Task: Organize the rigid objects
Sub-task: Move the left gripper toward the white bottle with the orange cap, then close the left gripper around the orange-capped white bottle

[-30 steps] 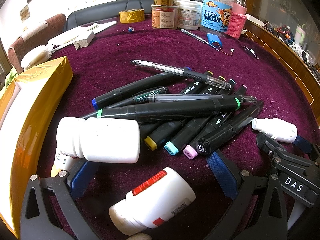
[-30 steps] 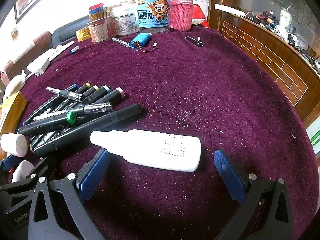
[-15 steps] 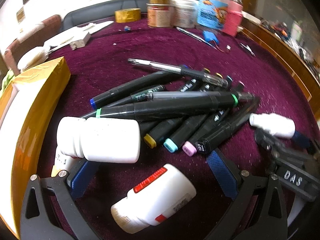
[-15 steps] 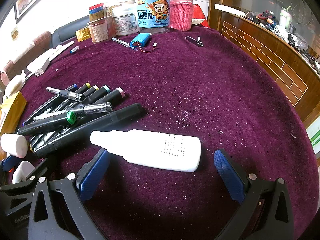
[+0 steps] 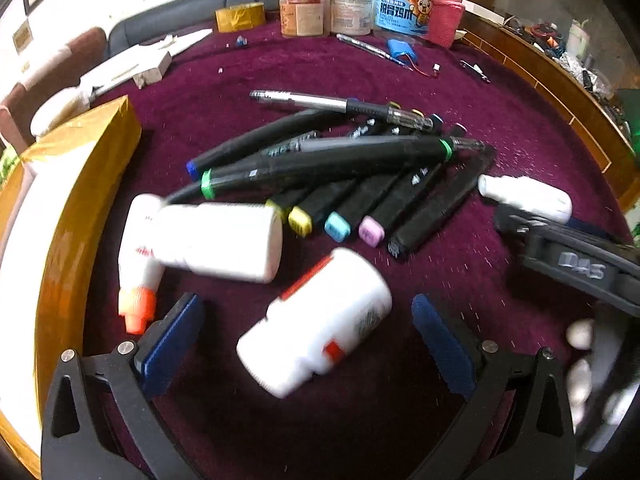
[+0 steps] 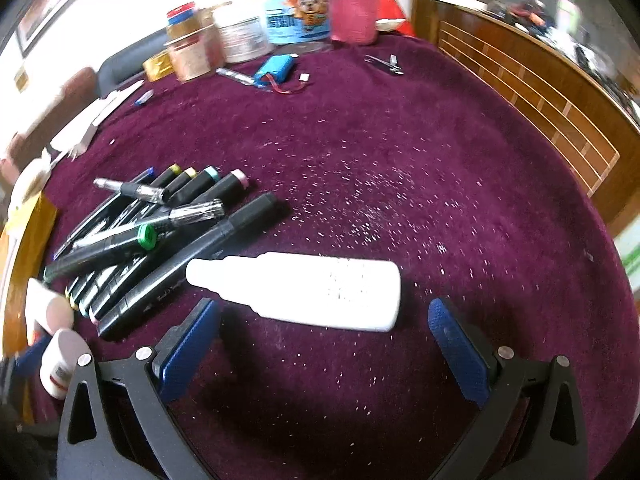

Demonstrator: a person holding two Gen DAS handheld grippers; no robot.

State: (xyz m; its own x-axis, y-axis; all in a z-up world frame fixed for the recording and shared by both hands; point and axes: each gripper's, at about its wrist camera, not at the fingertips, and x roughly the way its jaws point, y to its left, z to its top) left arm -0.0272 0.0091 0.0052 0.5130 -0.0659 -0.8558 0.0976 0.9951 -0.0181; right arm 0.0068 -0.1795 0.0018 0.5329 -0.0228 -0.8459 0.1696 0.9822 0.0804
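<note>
A pile of black markers and pens [image 5: 340,168] lies on the purple cloth; it also shows in the right wrist view [image 6: 160,232]. My left gripper [image 5: 308,332] is open, with a white bottle with a red label [image 5: 316,320] lying between its fingers. Another white bottle [image 5: 216,240] and a white glue bottle with an orange cap [image 5: 138,280] lie just beyond. My right gripper [image 6: 320,332] is open just short of a long white dropper bottle [image 6: 304,288], which also shows in the left wrist view [image 5: 528,198].
A gold-wrapped box [image 5: 60,240] lies along the left. Jars and tins [image 5: 352,4], a tape roll [image 5: 240,18], a blue battery pack [image 6: 276,70] and nail clippers [image 6: 386,64] sit at the far side. A wooden ledge [image 6: 540,92] borders the right.
My left gripper has drawn back and lifted, so the bottles and markers sit farther from it and the orange-capped glue bottle has come into sight. My right gripper has pulled back slightly.
</note>
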